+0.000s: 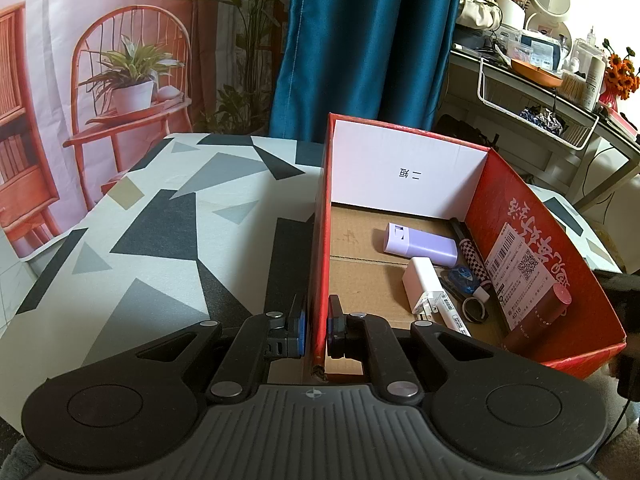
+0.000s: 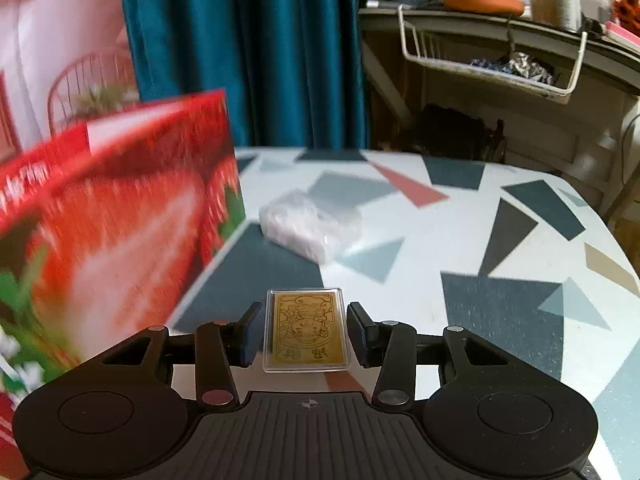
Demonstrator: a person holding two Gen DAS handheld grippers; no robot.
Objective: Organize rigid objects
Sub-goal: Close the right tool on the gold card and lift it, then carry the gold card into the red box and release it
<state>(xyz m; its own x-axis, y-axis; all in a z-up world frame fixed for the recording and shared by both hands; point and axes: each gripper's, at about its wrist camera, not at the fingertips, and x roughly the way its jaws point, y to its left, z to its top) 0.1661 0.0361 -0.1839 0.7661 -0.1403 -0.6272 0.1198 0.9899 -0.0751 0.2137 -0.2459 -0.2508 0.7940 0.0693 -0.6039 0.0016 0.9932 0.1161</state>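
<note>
My left gripper (image 1: 317,328) is shut on the left wall of the red cardboard box (image 1: 320,240), one finger outside and one inside. Inside the box lie a purple case (image 1: 420,245), a white charger plug (image 1: 422,286), a white marker (image 1: 454,314), a checkered pen (image 1: 472,254), a small black ring (image 1: 476,308) and a dark red tube (image 1: 536,318). My right gripper (image 2: 306,330) is open around a gold card in a clear case (image 2: 306,330) lying on the table; the fingers stand just beside its edges. The box's strawberry-printed outer wall (image 2: 112,232) is at the left, blurred.
A clear plastic-wrapped packet (image 2: 310,224) lies on the patterned tablecloth (image 2: 500,240) beyond the card. A blue curtain (image 1: 360,40) hangs behind the table. A cluttered shelf with a white wire basket (image 1: 536,100) stands at the right.
</note>
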